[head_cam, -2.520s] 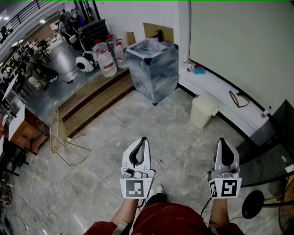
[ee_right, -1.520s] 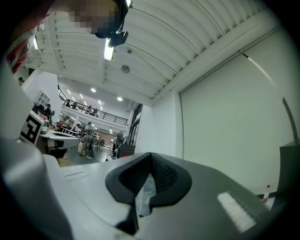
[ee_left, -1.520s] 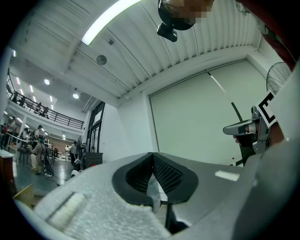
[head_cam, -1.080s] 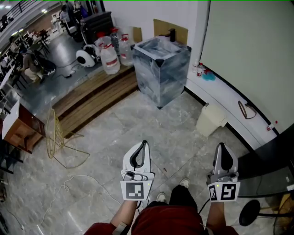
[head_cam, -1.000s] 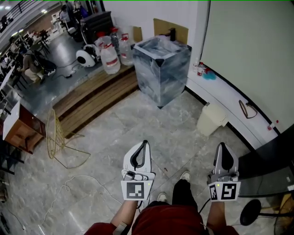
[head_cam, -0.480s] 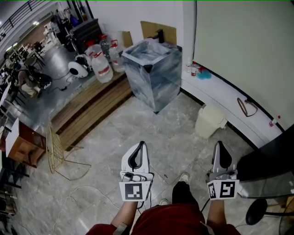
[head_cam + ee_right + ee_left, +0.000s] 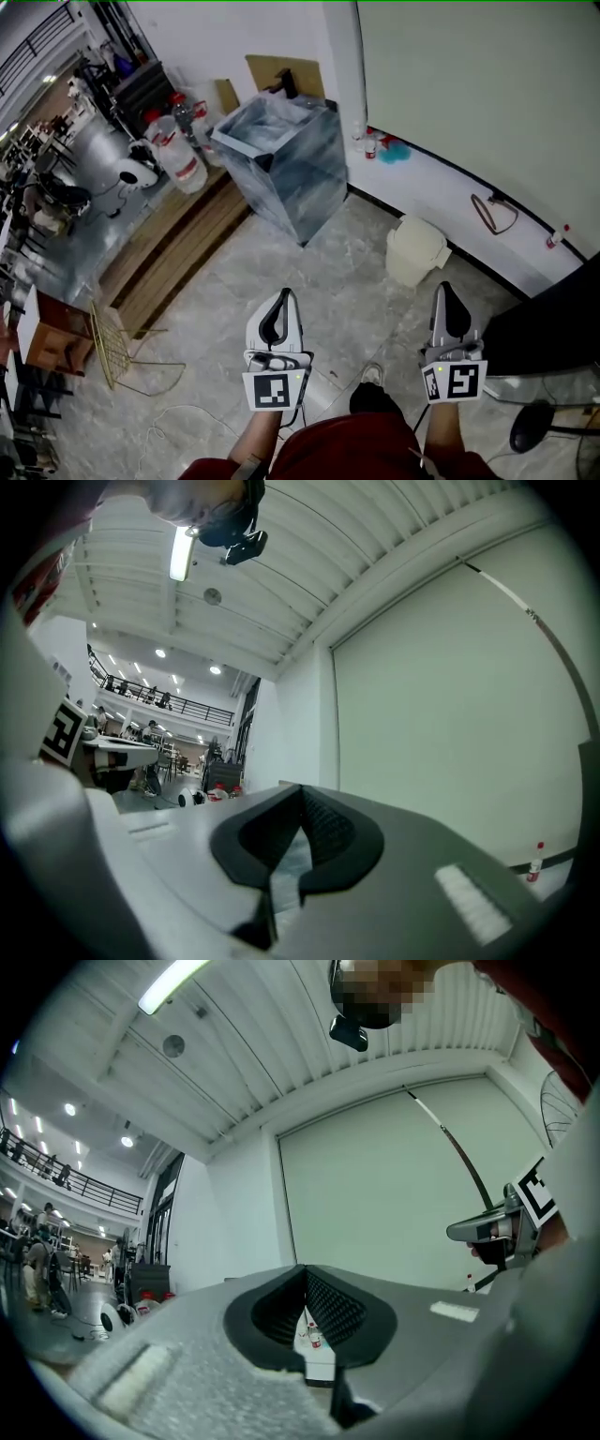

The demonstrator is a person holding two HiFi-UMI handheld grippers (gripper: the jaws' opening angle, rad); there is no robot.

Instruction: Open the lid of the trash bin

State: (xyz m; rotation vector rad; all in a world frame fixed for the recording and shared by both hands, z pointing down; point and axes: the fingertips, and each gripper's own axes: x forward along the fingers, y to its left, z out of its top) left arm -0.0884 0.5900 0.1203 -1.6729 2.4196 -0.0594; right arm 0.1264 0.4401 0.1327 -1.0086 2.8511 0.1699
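Head view: the lidded trash bin [image 7: 415, 249] sits on the floor [image 7: 319, 267] against the white ledge [image 7: 441, 183], ahead of the right tool [image 7: 444, 291], farther from the left tool [image 7: 283, 296]. Both tools are pressed together, empty.

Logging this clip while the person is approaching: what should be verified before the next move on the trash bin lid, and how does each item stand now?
1. Trash bin in sight: ok. The small cream trash bin stands on the floor by the white ledge.
2. Lid down, ready to be opened: ok. The lid looks shut.
3. Grippers empty: ok. The left gripper and right gripper hold nothing.
4. Jaws parted for a grip: not ok. Both pairs are together.
5. Bin within reach: not ok. Both grippers are well short of it, the right one nearer.
6. Lid's grip point or hinge side: cannot tell, too small.
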